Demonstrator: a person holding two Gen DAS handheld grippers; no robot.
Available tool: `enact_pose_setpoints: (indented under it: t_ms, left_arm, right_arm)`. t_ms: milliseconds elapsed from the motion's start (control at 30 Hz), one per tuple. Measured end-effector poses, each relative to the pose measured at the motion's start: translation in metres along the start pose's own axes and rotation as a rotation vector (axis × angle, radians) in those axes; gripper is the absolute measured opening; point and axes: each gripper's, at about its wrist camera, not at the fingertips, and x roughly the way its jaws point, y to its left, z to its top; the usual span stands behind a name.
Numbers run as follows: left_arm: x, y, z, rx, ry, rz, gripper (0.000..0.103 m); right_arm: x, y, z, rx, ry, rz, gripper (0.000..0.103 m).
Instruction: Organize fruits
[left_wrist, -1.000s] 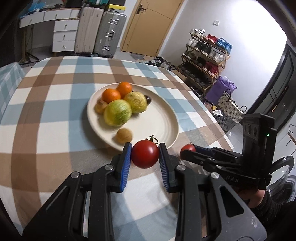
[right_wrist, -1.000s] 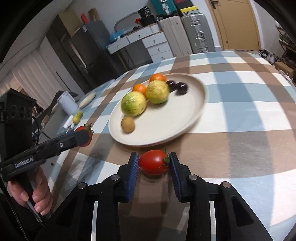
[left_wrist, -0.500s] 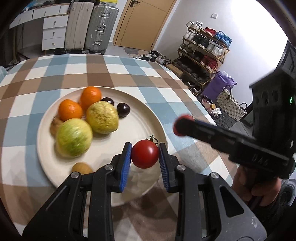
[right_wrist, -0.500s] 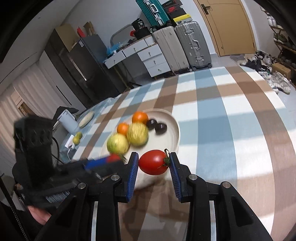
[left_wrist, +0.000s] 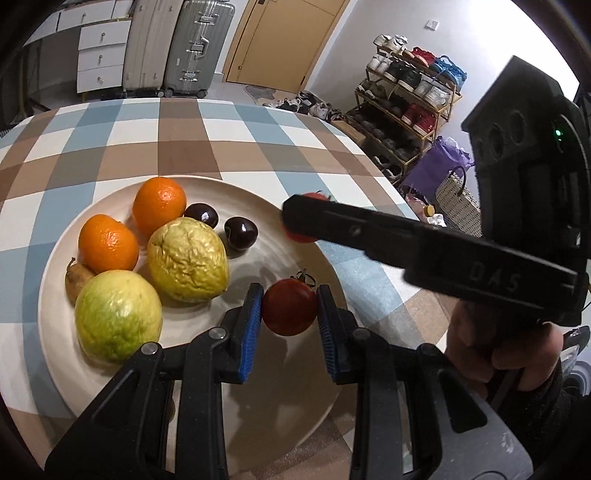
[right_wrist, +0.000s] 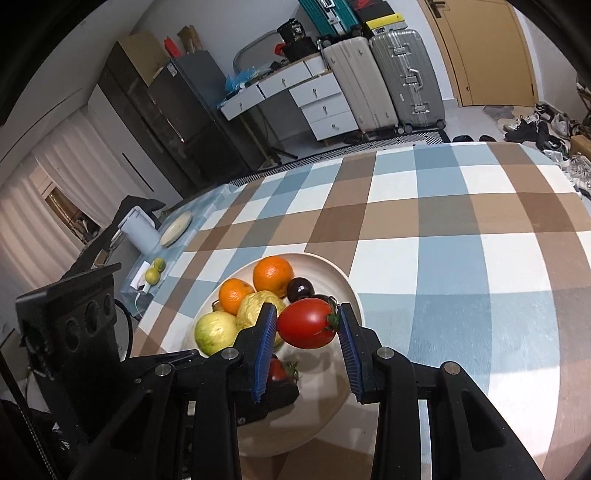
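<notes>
left claw (left_wrist: 290, 321): clamped on small tomato (left_wrist: 290, 312) above plate (left_wrist: 288, 206) | right claw (right_wrist: 308, 341): clamped on large tomato (right_wrist: 306, 323) above plate on checked desk (right_wrist: 461, 258) | handling: judged light, soft-skinned, bruisable, slippery; best gripped gently across the middle.

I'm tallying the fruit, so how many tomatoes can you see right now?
2. One tomato is clamped in the left gripper over the plate; the other tomato is clamped in the right gripper above the same plate. No others show.
</notes>
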Motion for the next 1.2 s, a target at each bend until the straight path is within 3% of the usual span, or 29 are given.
enact_pose_setpoints:
  t_ms: [333,433,467,700,867,933,1033,1167,1200]
  left_arm:
    - [0.008,0.004,0.006,0.001,0.001,0.001,0.026]
    - [0.005,0.004,0.007,0.006,-0.009,0.009,0.027]
    - [0.003,0.004,0.007,0.004,-0.008,0.017,0.028]
    - [-0.022,-0.001,0.003,0.007,-0.043,0.039,0.055]
    - [-0.052,-0.009,-0.001,0.008,-0.1,0.064,0.065]
    - [-0.068,-0.014,-0.004,0.013,-0.132,0.077,0.073]
    - [-0.093,-0.023,-0.009,0.035,-0.198,0.126,0.083]
    - [-0.129,-0.033,-0.018,0.058,-0.304,0.253,0.091]
    - [-0.138,-0.034,-0.021,0.055,-0.326,0.271,0.099]
  right_arm:
    - [0.015,-0.002,0.0,-0.011,0.013,-0.007,0.036]
    - [0.015,-0.001,0.0,-0.02,0.006,-0.032,0.048]
    - [0.014,-0.001,0.0,-0.019,-0.001,-0.026,0.048]
    - [-0.021,-0.001,0.001,0.019,-0.096,-0.022,0.055]
    - [-0.052,0.008,-0.007,0.024,-0.146,-0.04,0.058]
    - [-0.065,0.014,-0.012,0.018,-0.169,-0.054,0.063]
    - [-0.085,0.024,-0.022,0.011,-0.22,-0.049,0.072]
    - [-0.109,0.04,-0.034,-0.014,-0.29,-0.052,0.076]
    - [-0.115,0.045,-0.038,-0.026,-0.307,-0.06,0.079]
